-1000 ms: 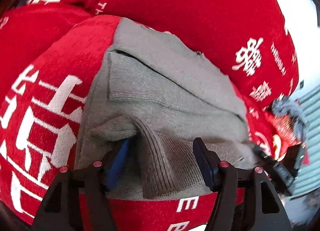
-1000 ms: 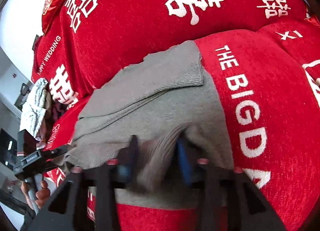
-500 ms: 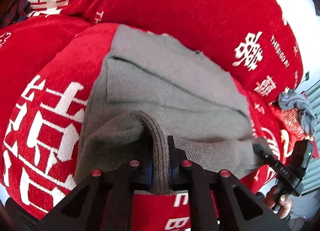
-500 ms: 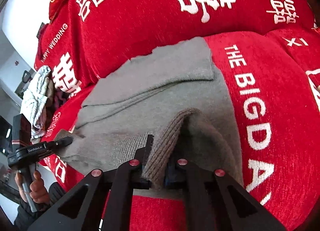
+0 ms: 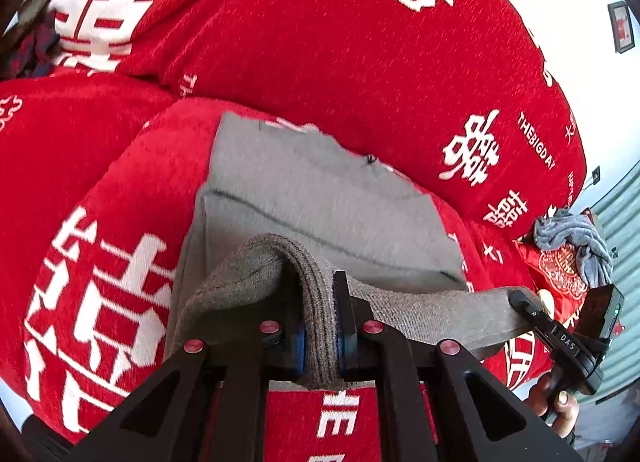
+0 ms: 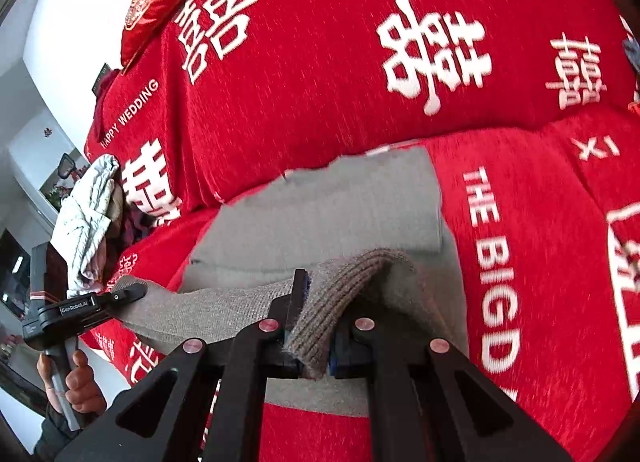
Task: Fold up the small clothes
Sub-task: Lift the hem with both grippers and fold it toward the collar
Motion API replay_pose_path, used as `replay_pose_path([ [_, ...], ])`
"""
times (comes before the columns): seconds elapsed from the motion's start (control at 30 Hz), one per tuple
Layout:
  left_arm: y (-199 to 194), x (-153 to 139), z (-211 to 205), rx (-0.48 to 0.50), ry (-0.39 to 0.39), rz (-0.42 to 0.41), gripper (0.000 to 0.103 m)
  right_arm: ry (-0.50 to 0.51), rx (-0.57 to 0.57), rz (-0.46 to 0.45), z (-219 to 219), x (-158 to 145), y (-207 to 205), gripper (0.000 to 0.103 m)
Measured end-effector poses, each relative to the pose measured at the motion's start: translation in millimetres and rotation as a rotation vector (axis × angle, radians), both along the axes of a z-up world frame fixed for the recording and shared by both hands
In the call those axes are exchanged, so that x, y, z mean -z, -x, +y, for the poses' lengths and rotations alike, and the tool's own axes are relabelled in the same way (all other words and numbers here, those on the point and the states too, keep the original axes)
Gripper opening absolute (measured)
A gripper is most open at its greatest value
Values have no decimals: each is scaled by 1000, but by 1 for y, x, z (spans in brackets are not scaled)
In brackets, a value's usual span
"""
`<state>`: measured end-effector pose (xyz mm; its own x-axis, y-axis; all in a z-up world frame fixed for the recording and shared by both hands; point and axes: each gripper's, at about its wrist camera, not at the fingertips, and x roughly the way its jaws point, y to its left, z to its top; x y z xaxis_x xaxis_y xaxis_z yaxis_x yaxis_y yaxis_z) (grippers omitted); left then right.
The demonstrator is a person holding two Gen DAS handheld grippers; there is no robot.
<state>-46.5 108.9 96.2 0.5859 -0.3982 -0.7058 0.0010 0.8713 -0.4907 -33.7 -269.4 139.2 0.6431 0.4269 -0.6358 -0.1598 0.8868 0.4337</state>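
- Both pairs of black fingers are clamped on the ribbed bottom edge of a grey knitted sweater (image 5: 320, 198): the left gripper (image 5: 320, 326) pinches a bunched ridge of hem between its blue pads, and the right gripper (image 6: 312, 326) does the same at the other end of that edge.
- Between the two grips the hem hangs off the cushion as a taut band; in the left view it runs straight across to the right gripper's tip (image 5: 524, 302), and in the right view to the left gripper's tip (image 6: 128, 294).
- Lying on the seat of a red sofa cover printed with white characters and "THE BIG DAY" lettering (image 6: 520, 222), the sweater's body is flat, its far edge up against the back cushion; a sleeve or side panel looks already folded inward across it.
- Handling, as a judgement: the knit is soft, light and limp, so it will sag and drape wherever it is not held. The ribbed hem is the thickest, firmest part and bunches well between pads, which makes it a sound place to hold; a grip at the two lower corners should carry the edge evenly towards the collar.
- Stretch is the likely trouble: pulling the hands apart too hard could distort the rib or drag the body off the seat.
- No baskets or boxes show. A crumpled blue-grey garment (image 5: 572, 238) rests on a red embroidered cushion (image 5: 560, 266) at the sofa's end, and a pale crumpled cloth (image 6: 88, 214) lies at the other end.
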Motion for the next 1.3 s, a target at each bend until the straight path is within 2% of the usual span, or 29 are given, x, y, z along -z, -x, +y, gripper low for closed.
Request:
replay_pose_path([
  [0.2, -12, -17, 3, -7, -32, -29, 12, 24, -6, -40, 7, -22, -13, 8],
  [0.53, -35, -31, -5, -25, -105, -68, 12, 43, 53, -55, 6, -34, -38, 8],
  [0.8, -63, -25, -15, -49, -179, -59, 12, 71, 79, -38, 10, -33, -68, 8],
  [1.3, -99, -24, -25, -33, -239, -53, 12, 92, 89, 4, 5, -22, -110, 8],
])
